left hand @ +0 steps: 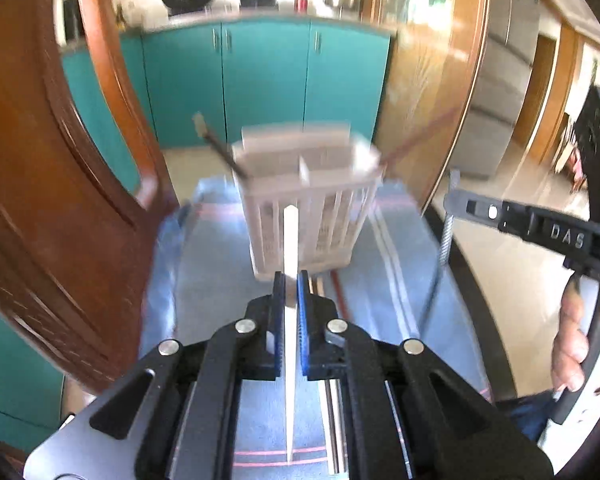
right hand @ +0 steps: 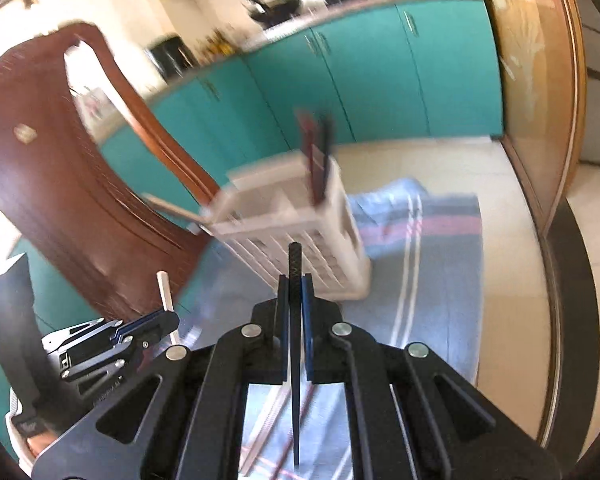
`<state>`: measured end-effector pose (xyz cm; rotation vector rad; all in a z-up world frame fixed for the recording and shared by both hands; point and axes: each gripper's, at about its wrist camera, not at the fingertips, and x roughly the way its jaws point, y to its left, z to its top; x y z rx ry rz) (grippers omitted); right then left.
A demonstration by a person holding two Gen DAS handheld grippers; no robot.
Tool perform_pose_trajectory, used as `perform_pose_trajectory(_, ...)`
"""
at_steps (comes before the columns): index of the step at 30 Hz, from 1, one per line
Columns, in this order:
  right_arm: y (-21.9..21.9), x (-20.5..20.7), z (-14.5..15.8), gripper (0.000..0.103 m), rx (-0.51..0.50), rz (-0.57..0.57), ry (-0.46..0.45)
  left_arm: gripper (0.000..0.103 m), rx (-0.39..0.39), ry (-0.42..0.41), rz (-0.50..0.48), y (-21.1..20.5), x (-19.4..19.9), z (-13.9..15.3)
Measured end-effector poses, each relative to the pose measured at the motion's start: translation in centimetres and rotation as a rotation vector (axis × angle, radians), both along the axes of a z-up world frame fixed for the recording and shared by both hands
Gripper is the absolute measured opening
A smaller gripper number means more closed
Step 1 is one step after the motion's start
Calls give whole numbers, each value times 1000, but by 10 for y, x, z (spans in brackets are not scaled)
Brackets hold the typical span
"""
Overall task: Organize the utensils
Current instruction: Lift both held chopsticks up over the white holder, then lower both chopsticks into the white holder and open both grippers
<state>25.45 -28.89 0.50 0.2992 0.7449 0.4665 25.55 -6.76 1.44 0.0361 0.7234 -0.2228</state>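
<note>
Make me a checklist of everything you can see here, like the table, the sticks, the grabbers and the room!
Surface: blue striped cloth covers the table.
Job's things: white slatted holder on the cloth, some sticks already inside; white chopstick; black chopstick.
Clutter: more chopsticks lying on the cloth.
Grippers: left gripper shut on the white chopstick; right gripper shut on the black chopstick.
Cables: nothing seen.
Surroundings: wooden chair, teal cabinets, tiled floor.
</note>
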Motion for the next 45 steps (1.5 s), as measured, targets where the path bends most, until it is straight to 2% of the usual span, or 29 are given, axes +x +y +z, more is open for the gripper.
perform_pose_trajectory(8,-6,-7,101,7,74,-58,-243,7,-74,-278,34,9,-9,126)
perform_pose_trajectory(11,-11,-7,129,7,92,-136,-339,7,-105,-359,64,13,0,156)
perform_pose_trajectory(13,-15,-4,137,7,117,-180,-390,7,-123,-396,99,14,9,170)
perform_pose_trajectory(16,-20,5,131,7,131,-270,-448,7,-119,-411,142,15,27,163)
perform_pose_trajectory(18,-18,12,119,7,86,-317,-440,7,-107,-401,164,10,41,148)
perform_pose_trajectory(25,-16,42,73,7,43,-301,-333,7,-48,-289,179,3,71,88)
perform_pose_trajectory(28,-19,43,67,7,35,-294,-315,7,-44,-265,182,5,73,75)
perform_pose_trajectory(33,-23,44,60,7,37,-300,-286,7,-37,-261,183,11,64,68)
perform_pose_trajectory(39,-31,32,62,24,55,-312,-285,7,-38,-280,178,15,46,66)
perform_pose_trajectory(43,-47,13,68,41,61,-354,-328,15,-67,-298,173,20,27,67)
perform_pose_trajectory(45,-60,4,68,44,66,-399,-343,18,-96,-305,165,24,10,64)
